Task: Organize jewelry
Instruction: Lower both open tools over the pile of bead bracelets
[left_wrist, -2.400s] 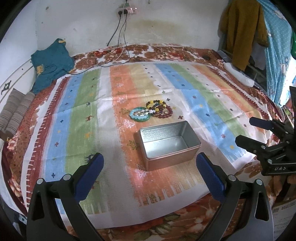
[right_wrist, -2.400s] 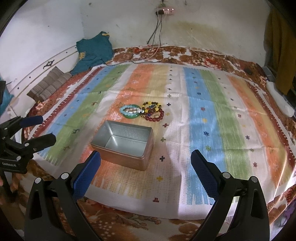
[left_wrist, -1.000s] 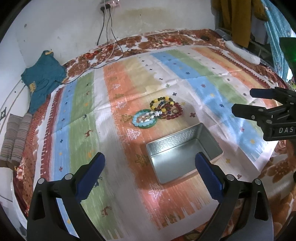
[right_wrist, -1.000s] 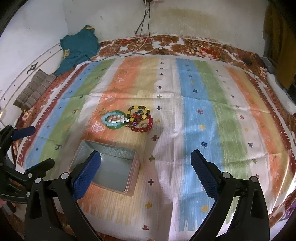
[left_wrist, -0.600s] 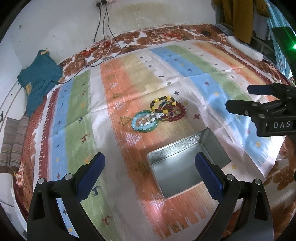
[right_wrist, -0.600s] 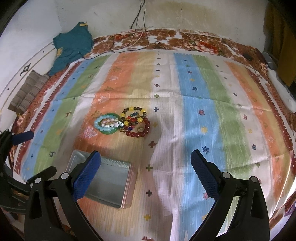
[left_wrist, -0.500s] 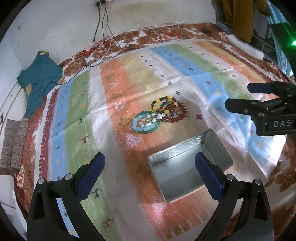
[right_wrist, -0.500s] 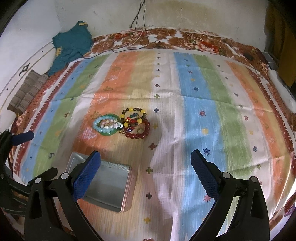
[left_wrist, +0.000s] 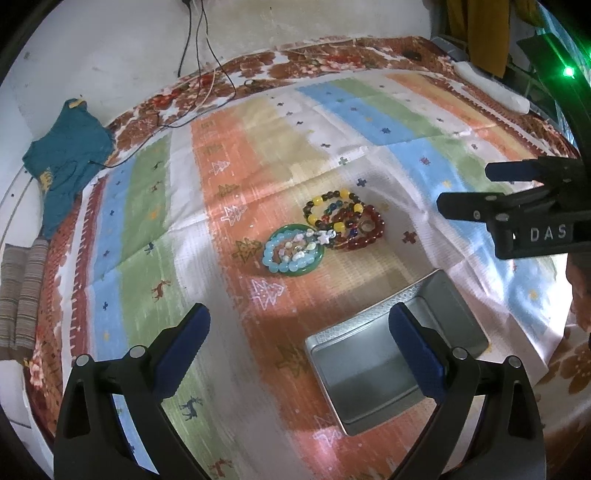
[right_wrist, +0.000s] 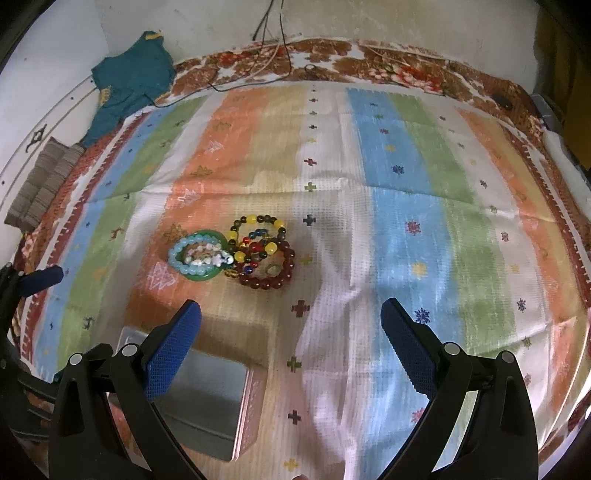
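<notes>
A pile of bead bracelets lies on the striped cloth: a green bangle with pale blue beads (left_wrist: 294, 252) (right_wrist: 197, 258), a yellow and dark bead bracelet (left_wrist: 330, 210) (right_wrist: 257, 229), and a dark red bead bracelet (left_wrist: 364, 230) (right_wrist: 273, 271). An empty metal tin (left_wrist: 388, 363) (right_wrist: 210, 402) stands nearer than the pile. My left gripper (left_wrist: 299, 350) is open and empty, above the cloth beside the tin. My right gripper (right_wrist: 290, 347) is open and empty, short of the bracelets; it also shows in the left wrist view (left_wrist: 480, 192).
The striped cloth (right_wrist: 406, 206) covers a floral bed. A teal garment (left_wrist: 62, 162) and folded striped fabric (left_wrist: 20, 291) lie at the left. Cables (left_wrist: 199, 55) hang on the back wall. Hanging clothes (left_wrist: 480, 29) and a white object (left_wrist: 495, 88) are at the right.
Both grippers have moved forward and lower toward the bracelets, which now look larger. The tin has slid toward the bottom of both views. Both grippers stay open.
</notes>
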